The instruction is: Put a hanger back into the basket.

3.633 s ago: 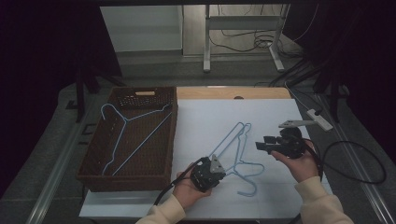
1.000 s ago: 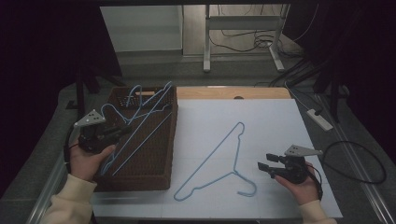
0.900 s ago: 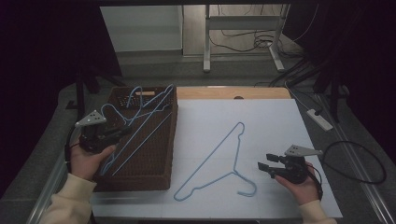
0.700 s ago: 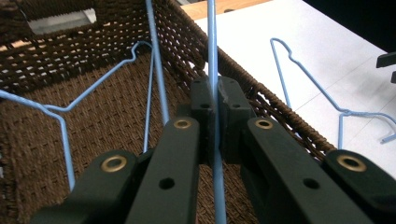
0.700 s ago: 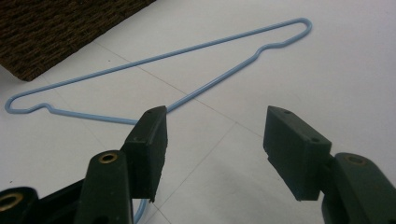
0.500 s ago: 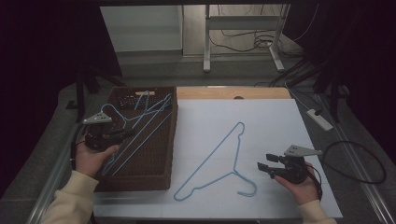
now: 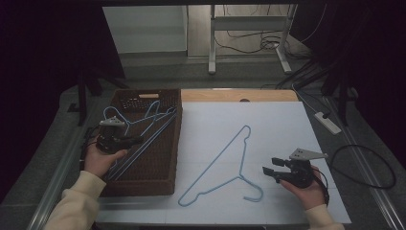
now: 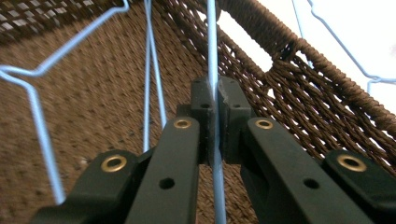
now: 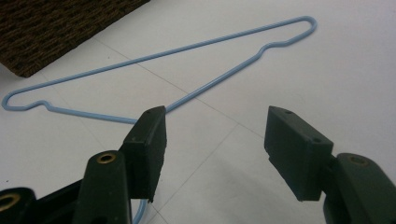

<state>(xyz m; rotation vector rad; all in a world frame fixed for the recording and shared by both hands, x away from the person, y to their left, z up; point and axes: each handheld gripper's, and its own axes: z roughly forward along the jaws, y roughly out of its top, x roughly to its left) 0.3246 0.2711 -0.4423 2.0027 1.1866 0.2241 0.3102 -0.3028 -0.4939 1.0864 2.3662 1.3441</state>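
- The left claw (image 7: 134,140) is pressed together on the wire of a blue hanger (image 8: 212,56), over the brown woven basket (image 7: 165,177) at the left of the counter (image 7: 287,120).
- This held hanger lies slanted across the basket, and another blue hanger (image 8: 35,100) is already inside under it.
- The right claw (image 7: 268,171) is spread and holds nothing; it rests near the hook of the second hanger (image 7: 225,160), which lies flat on the white counter, apart from the basket.
- Risk: if the left claw lets go while one end of the wire rests on the basket rim, I think the hanger can tip and slide out.
- Risk: the two hangers in the basket may hook together, so pulling the claw away could drag both.
- Risk: the flat wire on the counter is thin; the right claw may slip over it and push it away instead of pinching it.
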